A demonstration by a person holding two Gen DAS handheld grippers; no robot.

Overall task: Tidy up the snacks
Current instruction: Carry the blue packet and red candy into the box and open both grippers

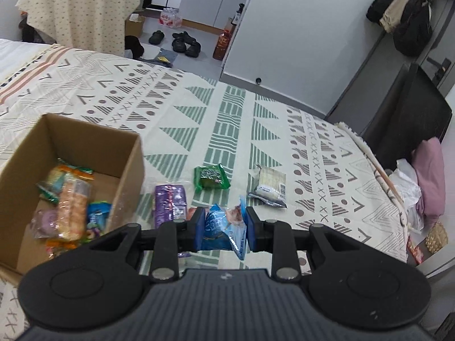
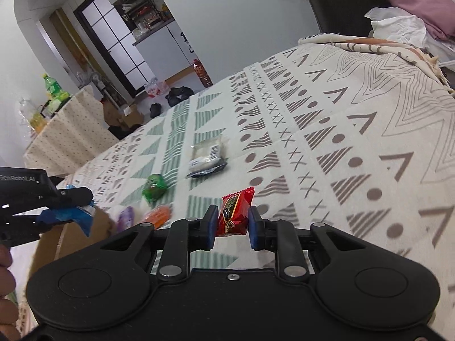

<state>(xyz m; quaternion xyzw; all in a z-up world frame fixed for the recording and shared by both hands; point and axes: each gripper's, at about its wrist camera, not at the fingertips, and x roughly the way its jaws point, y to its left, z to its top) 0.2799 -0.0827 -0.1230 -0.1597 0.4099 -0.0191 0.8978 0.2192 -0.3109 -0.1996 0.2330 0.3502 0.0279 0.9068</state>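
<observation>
Here the left gripper (image 1: 224,228) has its jaws pinching a blue snack packet (image 1: 223,227), held just right of the open cardboard box (image 1: 85,147), which already holds several wrapped snacks. The right gripper (image 2: 231,223) has its jaws pressed onto a red snack packet (image 2: 234,214), lifted clear of the bed's patterned cover (image 2: 355,130). Beyond them on the cover lie a purple packet (image 1: 169,200), a green packet (image 1: 211,176) and, farther right, a pale packet (image 1: 268,186).

patterned cream bedspread (image 1: 256,108) fills mid-frame; black shoes (image 1: 184,42) on grey floor, upper centre; dotted cream tablecloth (image 1: 82,8) upper left; pink pillow (image 1: 429,176) right edge.
</observation>
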